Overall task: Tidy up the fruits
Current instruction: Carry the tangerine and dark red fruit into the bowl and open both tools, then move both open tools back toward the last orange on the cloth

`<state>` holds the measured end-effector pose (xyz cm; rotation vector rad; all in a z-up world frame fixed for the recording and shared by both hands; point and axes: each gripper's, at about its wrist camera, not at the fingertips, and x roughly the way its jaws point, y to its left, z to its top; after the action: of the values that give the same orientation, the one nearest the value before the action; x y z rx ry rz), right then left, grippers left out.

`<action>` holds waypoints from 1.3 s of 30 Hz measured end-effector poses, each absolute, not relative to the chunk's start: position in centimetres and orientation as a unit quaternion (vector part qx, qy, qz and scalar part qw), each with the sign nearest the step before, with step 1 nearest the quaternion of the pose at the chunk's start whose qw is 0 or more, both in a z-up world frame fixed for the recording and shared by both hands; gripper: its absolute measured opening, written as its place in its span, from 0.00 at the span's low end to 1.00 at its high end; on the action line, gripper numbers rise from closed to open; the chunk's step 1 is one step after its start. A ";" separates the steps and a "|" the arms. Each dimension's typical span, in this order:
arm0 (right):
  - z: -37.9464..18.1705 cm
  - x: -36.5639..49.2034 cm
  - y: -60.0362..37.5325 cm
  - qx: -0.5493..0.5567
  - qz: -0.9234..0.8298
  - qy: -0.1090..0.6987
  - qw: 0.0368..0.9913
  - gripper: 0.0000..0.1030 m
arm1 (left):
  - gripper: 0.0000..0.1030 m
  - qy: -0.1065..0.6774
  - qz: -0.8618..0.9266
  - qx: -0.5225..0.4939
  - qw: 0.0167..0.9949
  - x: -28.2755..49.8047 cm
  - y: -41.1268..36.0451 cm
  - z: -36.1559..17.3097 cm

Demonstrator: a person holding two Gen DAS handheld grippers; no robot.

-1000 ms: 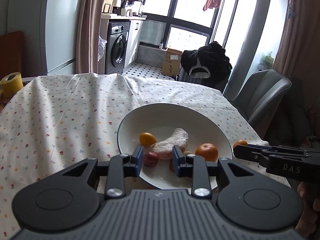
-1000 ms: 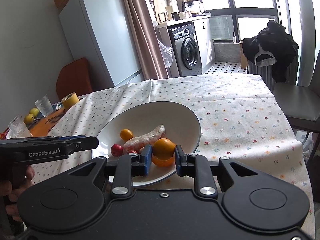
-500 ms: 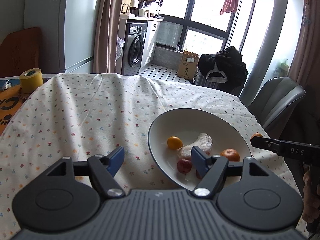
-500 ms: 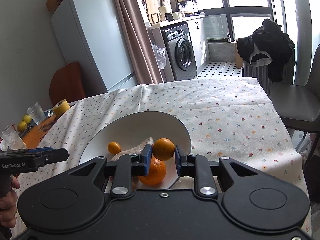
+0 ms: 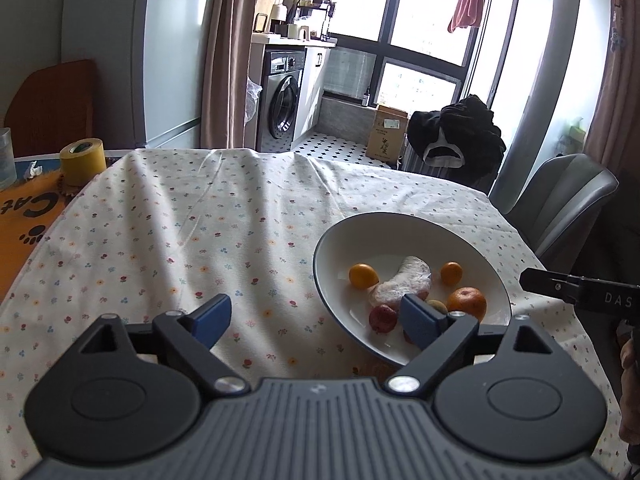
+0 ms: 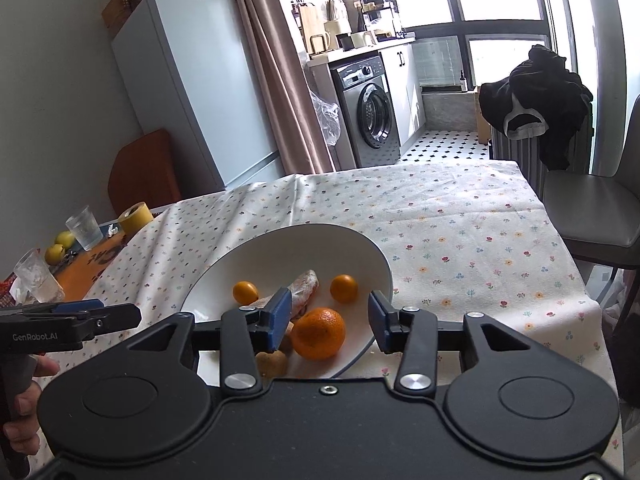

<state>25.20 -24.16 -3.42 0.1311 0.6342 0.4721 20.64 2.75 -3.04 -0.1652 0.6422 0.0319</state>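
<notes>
Two grippers hover at the white bowl (image 6: 372,256), both spread wide and holding nothing. Only the right wrist view shows the right gripper (image 6: 330,318) straddling the large orange (image 6: 319,333) without touching; the left gripper (image 5: 316,318) view alone reveals a red fruit (image 5: 382,318). Farther off stands yellow tape (image 5: 83,161).

Left gripper (image 5: 316,318): blue-padded jaws spread wide, empty, low over the flowered tablecloth (image 5: 192,232).
Bowl: wide white ceramic bowl (image 5: 340,240) holding two small oranges, a larger mandarin (image 5: 467,303), a plastic-wrapped pale lump (image 5: 404,282), a red fruit (image 5: 382,318).
Right gripper (image 5: 532,280): black tip at right edge; jaw state unclear.
Far left: yellow tape roll (image 5: 83,161).
</notes>
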 end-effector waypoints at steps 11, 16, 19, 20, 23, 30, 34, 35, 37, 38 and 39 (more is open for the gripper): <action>-2.6 22.8 -25.1 0.067 0.231 0.299 0.923 0.56 | 0.90 0.302 0.023 -0.078 0.950 18.1 2.7 -1.9; -2.2 21.4 -25.4 0.067 0.237 0.294 0.924 0.68 | 0.91 0.295 0.025 -0.075 0.952 16.7 2.5 -1.5; -2.0 20.6 -25.4 0.066 0.240 0.292 0.923 0.76 | 0.91 0.292 0.022 -0.072 0.954 16.0 2.3 -1.2; -1.9 20.3 -25.4 0.066 0.241 0.291 0.923 0.81 | 0.92 0.291 0.022 -0.071 0.954 15.7 2.2 -1.2; -1.7 19.5 -25.4 0.066 0.244 0.287 0.924 0.94 | 0.95 0.288 0.022 -0.070 0.955 15.0 2.1 -1.0; -1.9 17.9 -25.4 0.069 0.249 0.291 0.921 1.00 | 0.98 0.291 0.017 -0.067 0.954 13.4 1.8 -1.2; -2.2 17.2 -25.4 0.071 0.245 0.295 0.921 1.00 | 0.99 0.295 0.010 -0.066 0.953 12.7 1.6 -1.5; -2.3 17.1 -25.4 0.071 0.245 0.295 0.921 1.00 | 0.99 0.295 0.008 -0.066 0.953 12.5 1.6 -1.6; -2.5 16.7 -25.4 0.070 0.246 0.296 0.920 1.00 | 0.99 0.295 0.007 -0.068 0.953 12.2 1.6 -1.7; -2.6 16.6 -25.3 0.070 0.247 0.296 0.920 1.00 | 0.99 0.296 0.006 -0.070 0.953 12.1 1.7 -1.8; -2.6 16.5 -25.2 0.069 0.247 0.297 0.920 1.00 | 0.99 0.297 0.006 -0.072 0.952 12.0 1.7 -1.8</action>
<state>16.45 -25.23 -2.63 0.1416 0.6099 0.5084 11.99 1.69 -1.85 -0.1460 0.6033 0.0116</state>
